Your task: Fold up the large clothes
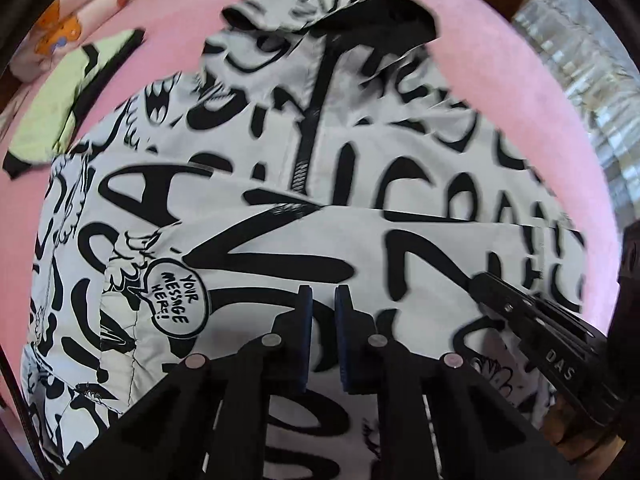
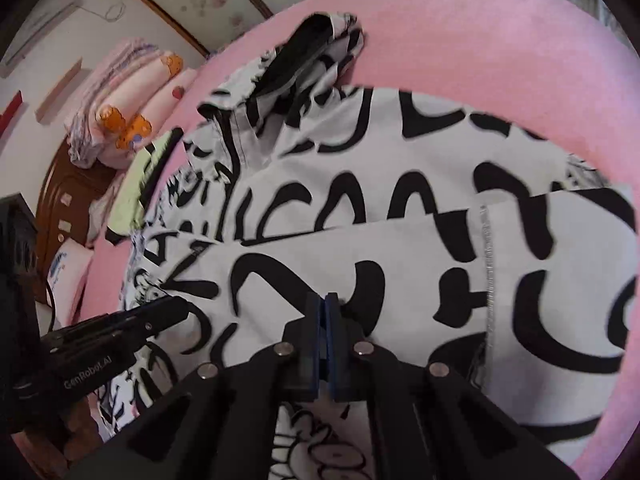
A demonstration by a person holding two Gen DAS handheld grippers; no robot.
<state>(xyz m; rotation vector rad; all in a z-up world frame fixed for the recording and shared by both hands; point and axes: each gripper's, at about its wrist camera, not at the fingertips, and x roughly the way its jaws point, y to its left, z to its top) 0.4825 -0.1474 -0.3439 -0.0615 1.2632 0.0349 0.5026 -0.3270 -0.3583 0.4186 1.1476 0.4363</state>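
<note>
A pink bedspread (image 1: 472,40) covers the whole work surface, and on it lies the black-and-white printed hoodie (image 1: 360,152), spread flat with its hood (image 1: 384,8) at the far end and a zip running down from the collar. The nearer portion has already been brought over the body, so a folded edge crosses the garment from side to side; by my reading one lengthwise fold is in, while the hood end still needs tucking and the whole needs halving. A lime-green garment (image 1: 60,96) lies apart at the left edge, with rolled pink bedding (image 2: 132,92) beyond it (no basket, box or other container shows in either view, so nothing is stowed anywhere). The left gripper (image 1: 321,292) hovers over the folded flap with a narrow gap between its blue pads, holding nothing. The right gripper (image 2: 323,300) has its pads pressed together; whether cloth is pinched between them I cannot tell.
</note>
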